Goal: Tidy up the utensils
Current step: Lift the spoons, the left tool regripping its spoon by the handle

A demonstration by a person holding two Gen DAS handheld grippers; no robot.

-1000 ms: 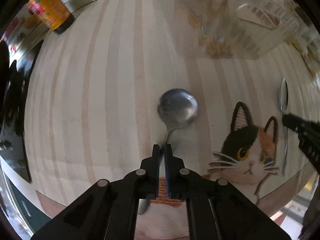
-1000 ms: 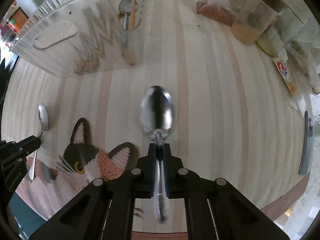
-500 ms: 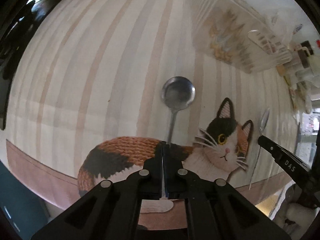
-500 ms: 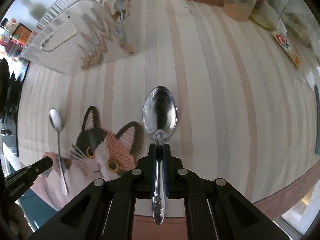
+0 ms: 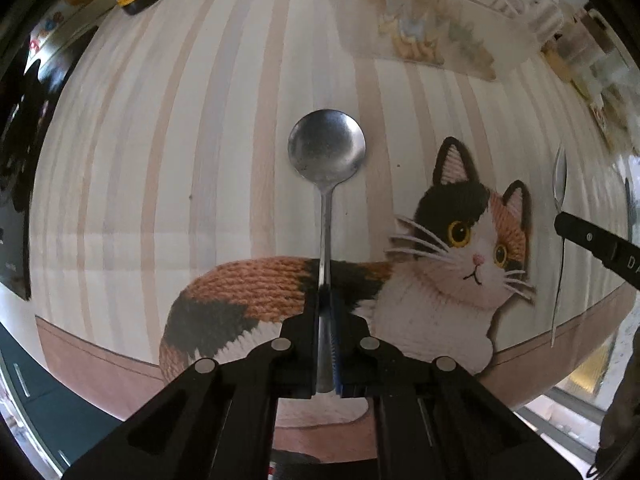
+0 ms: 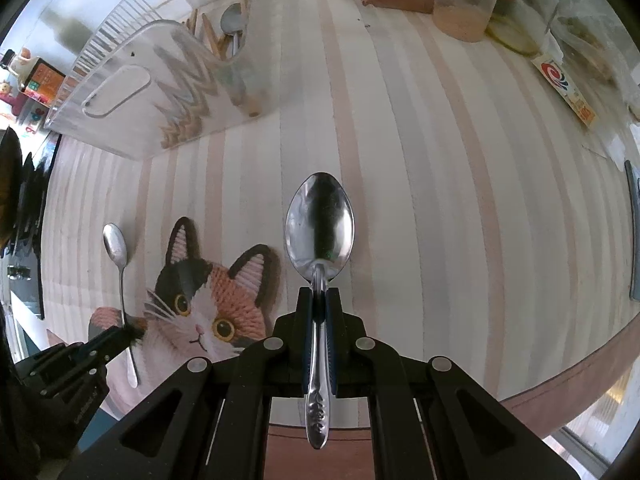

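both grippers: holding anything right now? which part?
Left gripper is shut on the round-bowled spoon, partway down its handle. Right gripper is shut on the oval spoon, high on its handle, just below the bowl.

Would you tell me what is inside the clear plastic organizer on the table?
In the clear organizer, a metal spoon and wooden chopsticks stand at its far end. Glare and the printed wall hide the rest.
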